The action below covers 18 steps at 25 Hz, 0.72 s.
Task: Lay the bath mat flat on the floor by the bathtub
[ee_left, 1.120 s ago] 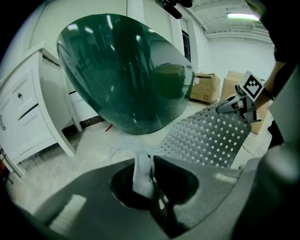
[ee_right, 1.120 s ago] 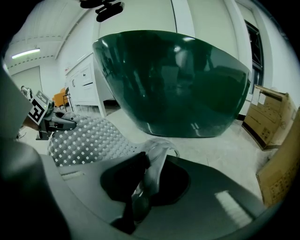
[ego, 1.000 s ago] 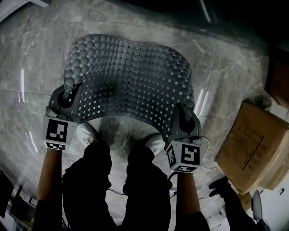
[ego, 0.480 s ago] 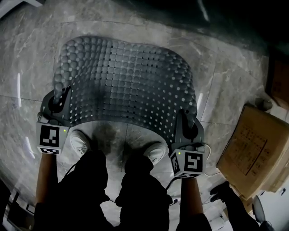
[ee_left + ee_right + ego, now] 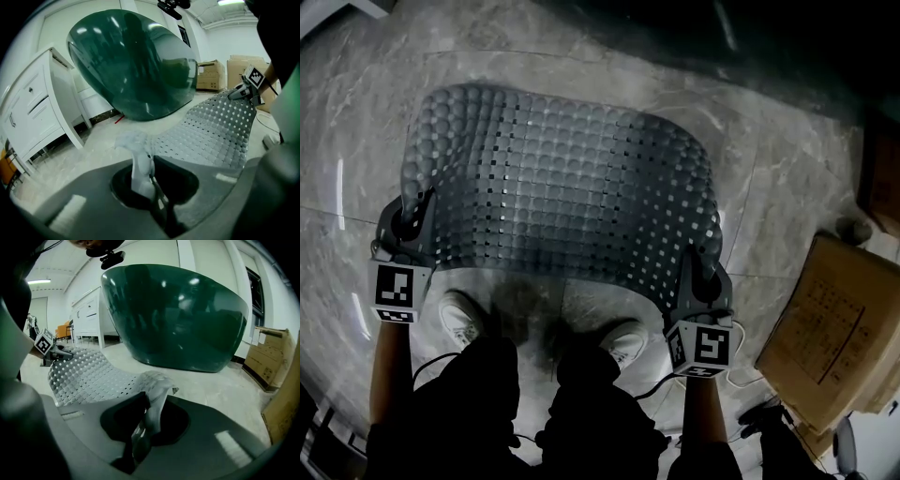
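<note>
1. Mat [image 5: 562, 197], grey and full of small holes, is spread wide ahead of the person's shoes [image 5: 461, 317], held up by its two near corners over the marble floor [image 5: 356, 122]; its far edge curls down toward the floor, though I cannot tell whether it touches
2. Left gripper [image 5: 403, 225] is clamped on the near left corner: its own view shows the jaws pinched on a bunched fold of mat that stands up between them
3. Right gripper [image 5: 701, 277] grips the near right corner the same way, jaws almost together with a twist of mat squeezed between them
4. Tub [image 5: 178, 315], dark green and rounded, stands just beyond the far edge, so the mat is between the feet and the tub and the spot looks right
5. By my reading the step in hand is lowering the near edge: the sheet is spread but not yet flat, with the near side off the floor and a sag between the grippers
6. The next move calls for both corners to come down evenly, pulled apart to leave no wrinkle; then both jaws should open and draw back without dragging the corners, which may curl where they were pinched
7. Box [image 5: 825, 328] sits well apart on the right, out of the way
</note>
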Each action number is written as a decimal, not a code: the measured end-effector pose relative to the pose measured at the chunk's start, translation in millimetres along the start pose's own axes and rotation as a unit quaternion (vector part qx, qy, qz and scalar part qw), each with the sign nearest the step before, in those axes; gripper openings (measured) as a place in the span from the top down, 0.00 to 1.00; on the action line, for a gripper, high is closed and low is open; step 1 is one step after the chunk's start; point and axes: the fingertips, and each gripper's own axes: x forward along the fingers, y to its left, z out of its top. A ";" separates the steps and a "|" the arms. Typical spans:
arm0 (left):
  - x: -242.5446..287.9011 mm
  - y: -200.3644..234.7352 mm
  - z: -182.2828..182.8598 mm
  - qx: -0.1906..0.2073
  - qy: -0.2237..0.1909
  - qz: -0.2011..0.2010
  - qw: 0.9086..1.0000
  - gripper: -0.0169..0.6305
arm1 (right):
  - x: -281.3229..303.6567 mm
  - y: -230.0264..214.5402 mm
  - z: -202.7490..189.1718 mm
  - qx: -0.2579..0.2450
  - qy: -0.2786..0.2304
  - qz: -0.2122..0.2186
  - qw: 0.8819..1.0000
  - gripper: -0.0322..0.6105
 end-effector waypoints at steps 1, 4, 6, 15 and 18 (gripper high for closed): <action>2.4 2.0 -4.5 0.000 0.003 0.002 1.000 0.94 | 1.5 -2.1 -3.5 0.000 0.000 -0.001 1.000 0.86; 7.6 9.6 -16.0 0.000 0.012 0.008 1.000 0.94 | 6.7 -6.0 -12.4 -0.001 0.000 -0.002 1.000 0.86; 10.6 14.2 -22.8 0.000 0.015 0.012 1.000 0.94 | 11.9 -8.7 -19.0 0.000 0.001 -0.003 1.000 0.86; 9.9 17.9 -30.5 -0.012 0.018 0.021 1.000 0.94 | 14.8 -23.3 -37.0 0.016 0.000 -0.005 1.000 0.86; 23.7 19.5 -42.4 -0.018 0.021 0.014 1.000 0.93 | 27.6 -28.0 -49.3 0.023 0.015 -0.014 1.000 0.86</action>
